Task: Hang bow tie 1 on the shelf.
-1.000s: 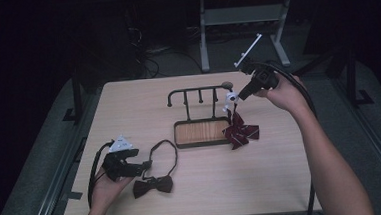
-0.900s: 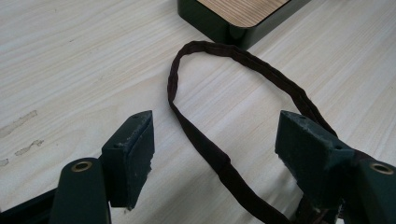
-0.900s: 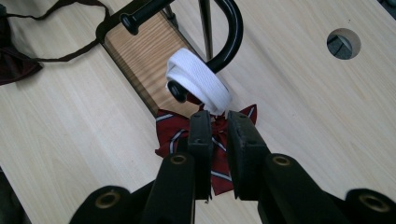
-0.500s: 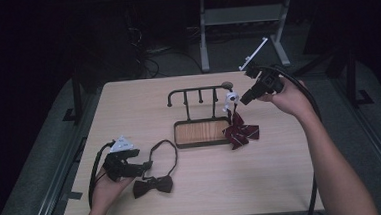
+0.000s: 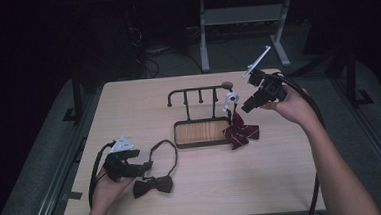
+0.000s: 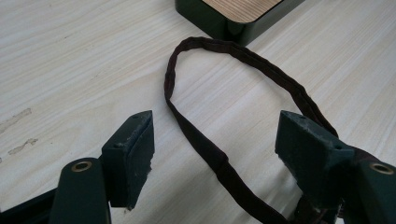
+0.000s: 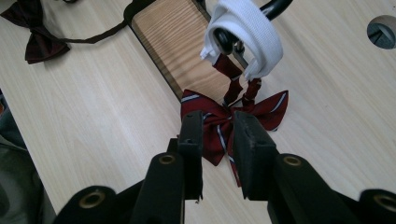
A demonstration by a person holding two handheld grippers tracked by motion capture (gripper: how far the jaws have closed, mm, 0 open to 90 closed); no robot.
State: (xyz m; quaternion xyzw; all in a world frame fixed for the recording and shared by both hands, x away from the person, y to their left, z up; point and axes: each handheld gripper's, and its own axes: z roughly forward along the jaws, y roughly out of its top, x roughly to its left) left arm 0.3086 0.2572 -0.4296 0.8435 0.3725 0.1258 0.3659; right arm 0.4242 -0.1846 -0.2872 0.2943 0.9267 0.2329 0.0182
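Note:
A red striped bow tie [image 5: 241, 133] [image 7: 273, 109] hangs by its white strap [image 5: 231, 99] [image 7: 247, 28] from the right end of a black rack [image 5: 197, 90] and rests by the rack's wooden base [image 5: 201, 132]. My right gripper [image 5: 245, 105] [image 7: 219, 121] hovers just right of that strap. Its jaws have just been opening and stand narrowly apart, pressing on nothing. A dark bow tie [image 5: 153, 186] [image 7: 37, 39] lies at the front left. My left gripper [image 5: 148, 165] [image 6: 215, 135] is open over the tie's strap loop [image 6: 205, 151], which lies on the table between the jaws.
The wooden table [image 5: 283, 182] has a cable hole [image 7: 382, 30] near the rack's right end. A corner of the rack's base [image 6: 233, 18] lies just beyond the strap loop. A metal stand [image 5: 243, 19] is on the floor behind the table.
The right gripper has drawn back to the right, off the white strap, which stays hooked on the rack. The left hand and the dark bow tie have not moved.

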